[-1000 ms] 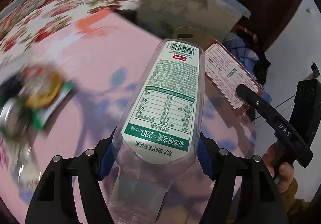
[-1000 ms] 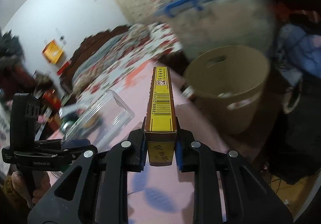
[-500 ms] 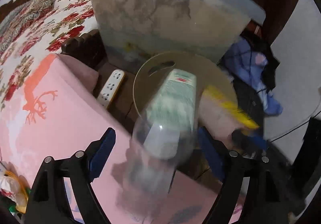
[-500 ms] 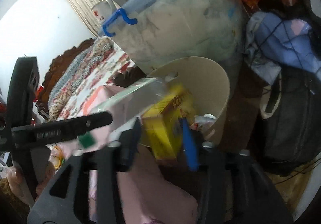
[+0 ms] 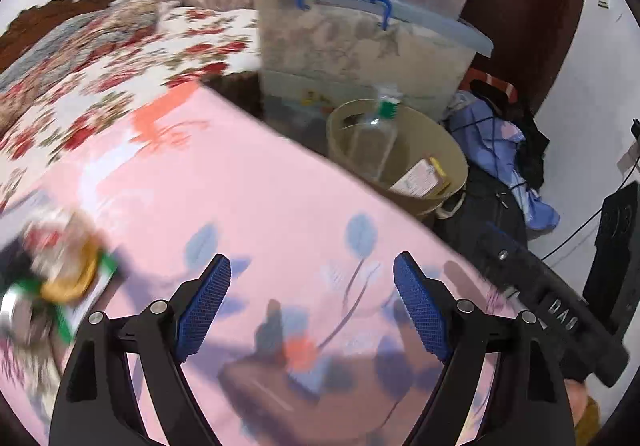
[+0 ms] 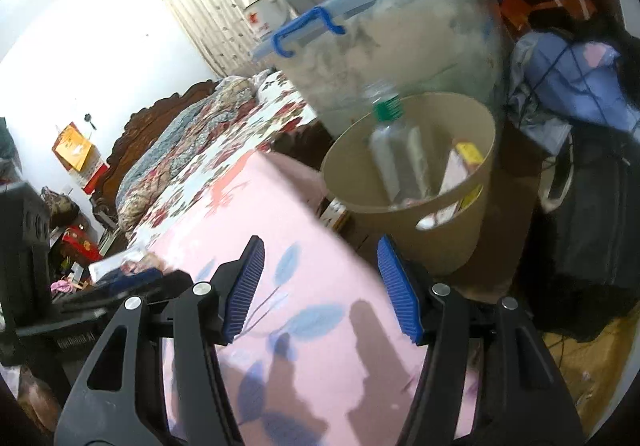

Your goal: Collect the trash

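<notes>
A: What carries everything here?

B: A bench (image 5: 248,182) under a pink cloth printed with blue leaves and an orange deer figure near the far end.

A: Anything lying on it?

B: A blurred heap of wrappers (image 5: 56,286) at its left edge, green, yellow and silver. The rest of the cloth shows only shadows.

A: And beside it?

B: On the floor (image 6: 600,350), just past the bench's far corner, stands a tan bin (image 5: 452,162). Behind it sits a clear tub (image 5: 360,54) with a blue handle.

Bottle (image 5: 372,144) and box (image 5: 420,178) in bin (image 5: 452,162) beyond table's (image 5: 260,198) far edge; wrappers (image 5: 60,278) at left edge.
</notes>
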`<control>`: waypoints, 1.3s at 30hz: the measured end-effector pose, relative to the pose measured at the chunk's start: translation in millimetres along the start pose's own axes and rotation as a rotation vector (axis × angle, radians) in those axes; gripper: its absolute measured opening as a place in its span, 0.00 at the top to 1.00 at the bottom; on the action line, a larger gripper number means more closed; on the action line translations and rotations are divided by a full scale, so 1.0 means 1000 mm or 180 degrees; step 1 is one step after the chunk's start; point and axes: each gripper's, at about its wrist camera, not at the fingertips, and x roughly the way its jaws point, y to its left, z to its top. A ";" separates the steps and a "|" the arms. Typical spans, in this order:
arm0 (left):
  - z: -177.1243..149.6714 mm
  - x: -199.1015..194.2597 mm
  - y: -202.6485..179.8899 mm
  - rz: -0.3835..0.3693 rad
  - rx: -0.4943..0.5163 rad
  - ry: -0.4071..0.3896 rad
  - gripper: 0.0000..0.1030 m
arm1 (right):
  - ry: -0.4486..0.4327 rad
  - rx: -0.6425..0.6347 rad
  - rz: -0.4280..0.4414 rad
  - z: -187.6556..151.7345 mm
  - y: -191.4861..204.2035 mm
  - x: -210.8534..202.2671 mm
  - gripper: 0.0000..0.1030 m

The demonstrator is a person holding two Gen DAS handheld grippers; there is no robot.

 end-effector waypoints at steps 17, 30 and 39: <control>-0.091 -0.090 0.058 0.0310 -0.0457 -0.0383 0.23 | 0.0083 -0.0265 0.0124 -0.053 0.082 -0.047 0.28; -0.129 -0.116 0.080 0.0632 -0.0499 -0.0608 0.23 | 0.0126 -0.0387 0.0027 -0.077 0.120 -0.057 0.13; -0.138 -0.113 0.094 0.0793 -0.0582 -0.0693 0.23 | 0.0098 -0.0322 -0.0245 -0.091 0.121 -0.054 0.05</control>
